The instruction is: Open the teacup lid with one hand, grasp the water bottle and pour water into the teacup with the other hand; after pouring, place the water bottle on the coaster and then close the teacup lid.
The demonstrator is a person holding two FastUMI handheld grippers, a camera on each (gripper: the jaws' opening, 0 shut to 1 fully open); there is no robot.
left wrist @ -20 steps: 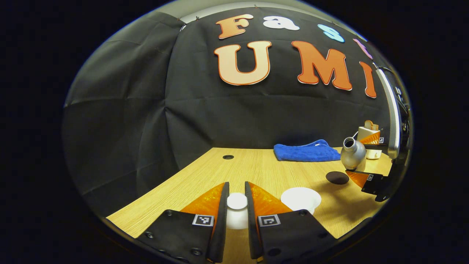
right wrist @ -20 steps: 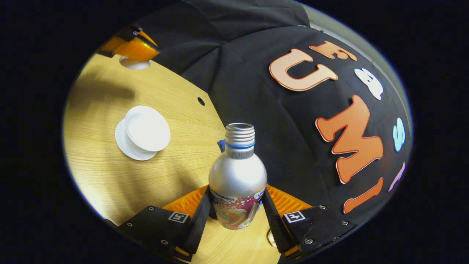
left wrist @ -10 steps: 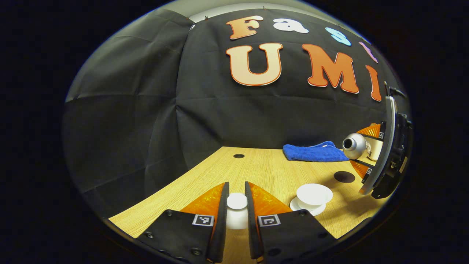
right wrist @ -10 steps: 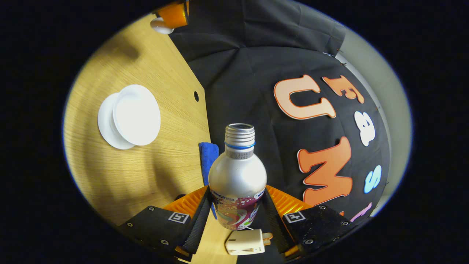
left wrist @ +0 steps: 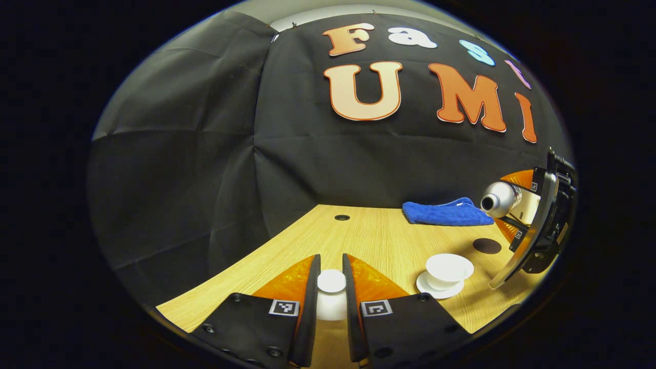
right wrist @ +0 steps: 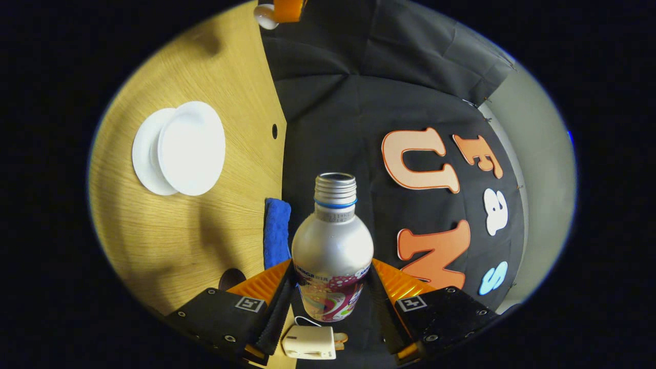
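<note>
Now the round white teacup lid [left wrist: 331, 283] is pinched between the closed left gripper [left wrist: 331, 287] fingers, held aside so the open white teacup [left wrist: 448, 268] is uncovered; whether anything is inside cannot be told. Meanwhile the uncapped silver water bottle [right wrist: 332, 247] is clamped tilted in the right gripper [right wrist: 331, 292], presumably for pouring; the dark round coaster [left wrist: 487, 246] is left bare.

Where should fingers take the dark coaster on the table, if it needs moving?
The coaster is a thin flat disc lying flush on the table, with no knob. Best guess: come from above and pinch across opposite edges. The side toward the blue towel looks tight; how thick the edge is cannot be told.
</note>
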